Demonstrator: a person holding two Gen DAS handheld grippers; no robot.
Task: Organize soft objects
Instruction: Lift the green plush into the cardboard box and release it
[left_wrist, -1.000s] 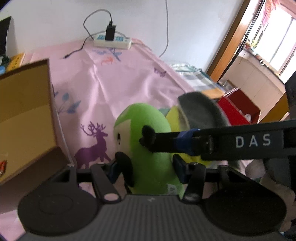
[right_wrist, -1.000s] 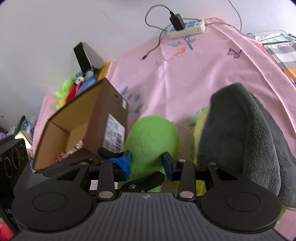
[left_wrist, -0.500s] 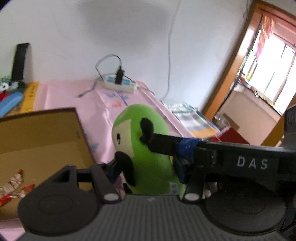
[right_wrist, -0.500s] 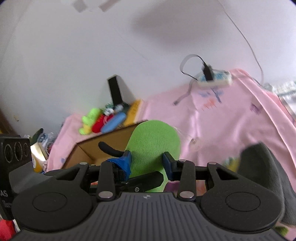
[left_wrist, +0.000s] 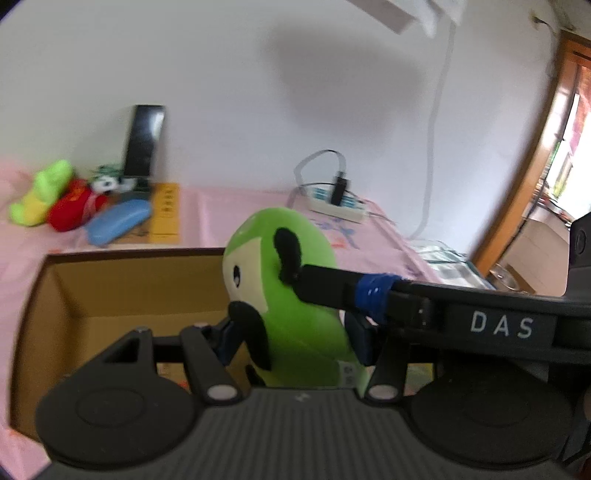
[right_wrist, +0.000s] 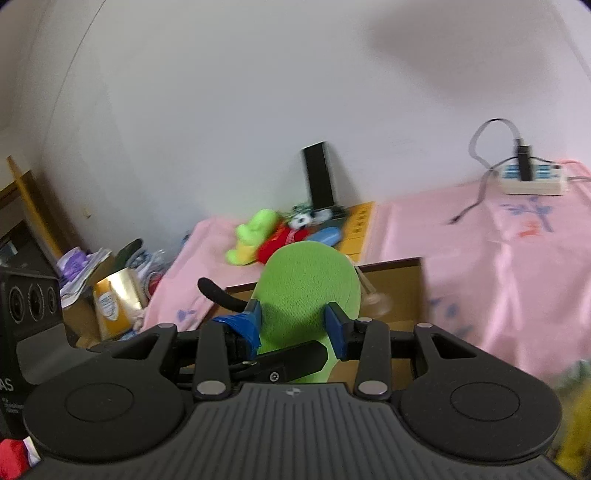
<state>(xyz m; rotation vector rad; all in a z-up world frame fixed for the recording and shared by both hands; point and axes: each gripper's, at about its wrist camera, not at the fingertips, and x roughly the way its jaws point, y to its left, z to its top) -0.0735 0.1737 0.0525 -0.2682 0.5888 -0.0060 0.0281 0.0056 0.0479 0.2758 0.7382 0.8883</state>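
- Above the open cardboard box (left_wrist: 110, 295), the green plush toy (left_wrist: 295, 295) hangs off the pink cloth (left_wrist: 369, 236), pinched from both sides.
- Left gripper (left_wrist: 291, 332): both fingers press into the toy's lower body, so it is clamped on the plush.
- Right gripper (right_wrist: 295, 325): its blue-padded fingers (right_wrist: 338, 325) squeeze the toy's back, so it grasps the same toy; one finger of it crosses the left view, touching the toy's black ear.
- Step in hand, as I judge it: carrying the toy across to the box, with the drop not yet made. The toy sits over the box's near-right part, upright, face turned left in the left view.
- Next move likely calls for lowering the toy past the box rim, then letting go with both grippers together so it does not snag or tip out.
- Beyond the box, a small pile of other soft toys (right_wrist: 258, 236) lies by the wall, near a power strip (right_wrist: 532, 181); these may be next.
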